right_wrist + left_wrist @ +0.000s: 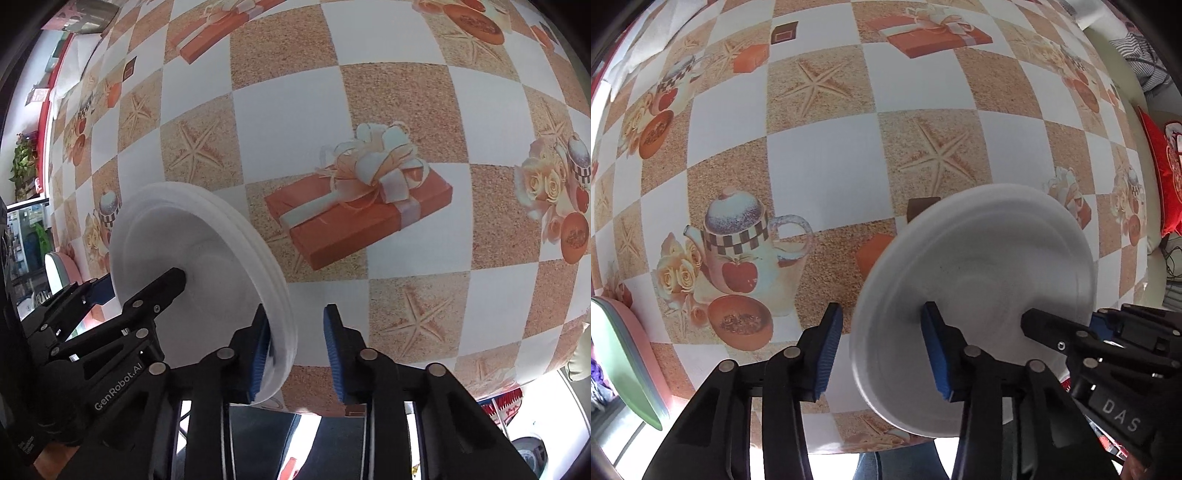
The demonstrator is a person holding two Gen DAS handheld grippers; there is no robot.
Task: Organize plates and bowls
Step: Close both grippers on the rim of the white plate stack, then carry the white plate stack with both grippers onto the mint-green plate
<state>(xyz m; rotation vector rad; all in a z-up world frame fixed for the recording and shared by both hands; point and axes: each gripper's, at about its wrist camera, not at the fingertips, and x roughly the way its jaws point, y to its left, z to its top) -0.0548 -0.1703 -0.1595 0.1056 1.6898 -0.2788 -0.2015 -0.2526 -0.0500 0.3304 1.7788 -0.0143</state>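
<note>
White plates (pixel 982 280) straddled by both hand-held grippers.

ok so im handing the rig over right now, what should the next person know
Left gripper: jaws open, straddling the left rim of the white plates, not clamped.
Right gripper: jaws open, straddling the opposite rim, one pad close to it, the other clear.
The white plates look like a small stack, by the layered rims, at the near edge of the table.
Green and pink dishes sit at the table's left edge.
Done: both grippers are set at the stack.
Left: close on both rims, lift, and put the stack with the rest of the dishes.
</note>
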